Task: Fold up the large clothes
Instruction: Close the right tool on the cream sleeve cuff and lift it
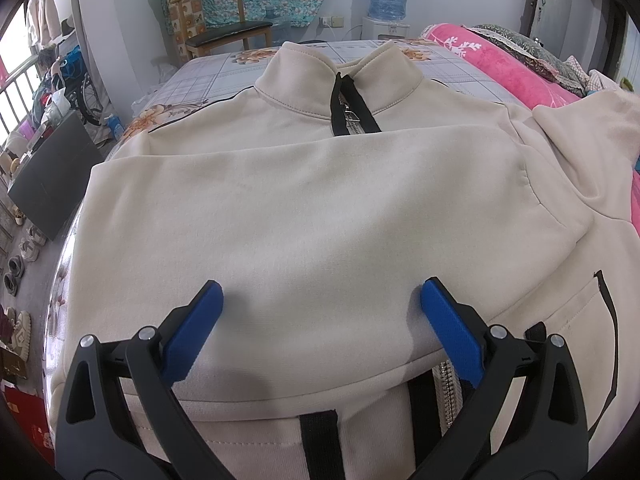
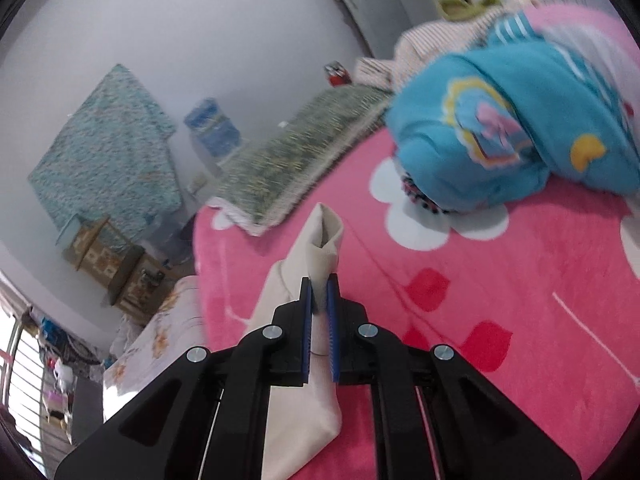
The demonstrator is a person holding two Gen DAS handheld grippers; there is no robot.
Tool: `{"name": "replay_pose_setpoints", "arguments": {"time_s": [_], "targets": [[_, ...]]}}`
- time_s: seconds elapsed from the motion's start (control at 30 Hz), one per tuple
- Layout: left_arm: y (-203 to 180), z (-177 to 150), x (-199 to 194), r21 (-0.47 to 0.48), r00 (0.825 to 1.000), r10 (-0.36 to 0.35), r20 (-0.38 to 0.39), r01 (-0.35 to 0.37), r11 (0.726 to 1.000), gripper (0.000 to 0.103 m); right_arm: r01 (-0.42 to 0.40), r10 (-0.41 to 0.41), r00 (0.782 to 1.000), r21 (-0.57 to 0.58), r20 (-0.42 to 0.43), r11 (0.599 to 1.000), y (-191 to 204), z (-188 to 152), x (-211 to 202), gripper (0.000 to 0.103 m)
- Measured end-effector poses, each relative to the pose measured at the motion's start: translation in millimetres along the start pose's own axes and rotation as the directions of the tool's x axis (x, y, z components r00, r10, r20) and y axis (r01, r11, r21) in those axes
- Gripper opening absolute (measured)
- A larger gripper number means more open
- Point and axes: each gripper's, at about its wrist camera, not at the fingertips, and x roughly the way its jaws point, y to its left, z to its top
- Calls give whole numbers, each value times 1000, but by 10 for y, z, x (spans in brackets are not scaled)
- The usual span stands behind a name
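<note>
Cream jacket on the bed

The jacket (image 1: 320, 208) lies flat, collar at 12 o'clock, one sleeve folded across. Left gripper (image 1: 320, 292) is spread wide; right gripper (image 2: 319, 300) pinches the other sleeve (image 2: 320, 240).

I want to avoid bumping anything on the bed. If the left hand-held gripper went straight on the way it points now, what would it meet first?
Most likely the folded-over sleeve of the cream zip-up jacket: the open left hand-held gripper points down at it, close above, though whether it already touches is unclear.
</note>
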Motion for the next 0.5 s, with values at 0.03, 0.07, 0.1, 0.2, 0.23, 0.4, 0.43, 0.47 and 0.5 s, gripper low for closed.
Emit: {"name": "replay_pose_setpoints", "arguments": {"time_s": [0.03, 0.07, 0.1, 0.2, 0.23, 0.4, 0.43, 0.47, 0.5], "targets": [[1, 0, 0, 0, 1000, 0, 0, 0, 1000, 96, -10, 10, 1000, -10, 5, 1000, 59, 4, -57, 7], [-2, -1, -1, 0, 1000, 0, 0, 0, 1000, 96, -23, 24, 1000, -20, 8, 1000, 127, 3, -115, 7], [1, 0, 0, 0, 1000, -1, 0, 1, 1000, 96, -37, 38, 999, -36, 12, 999, 214, -4, -195, 7], [-1, 0, 0, 0, 1000, -1, 0, 1, 1000, 96, -78, 80, 997, -89, 22, 993, 490, -38, -394, 7], [-2, 0, 0, 0, 1000, -1, 0, 1, 1000, 96, -94, 97, 995, -103, 22, 990, 582, -57, -454, 7], [0, 2, 0, 1, 1000, -4, 1, 4, 1000, 96, -177, 182, 983, -189, 12, 966, 1092, -199, -764, 7], [0, 1, -2, 1, 1000, -5, 1, 5, 1000, 96, -190, 196, 980, -203, 10, 960, 1181, -234, -821, 7], [-1, 2, -3, 0, 1000, -7, 2, 7, 1000, 96, -208, 215, 977, -220, 7, 953, 1296, -277, -893, 7], [3, 1, -6, -1, 1000, -9, 2, 9, 1000, 96, -215, 223, 975, -233, 9, 948, 1382, -313, -941, 7]]}}
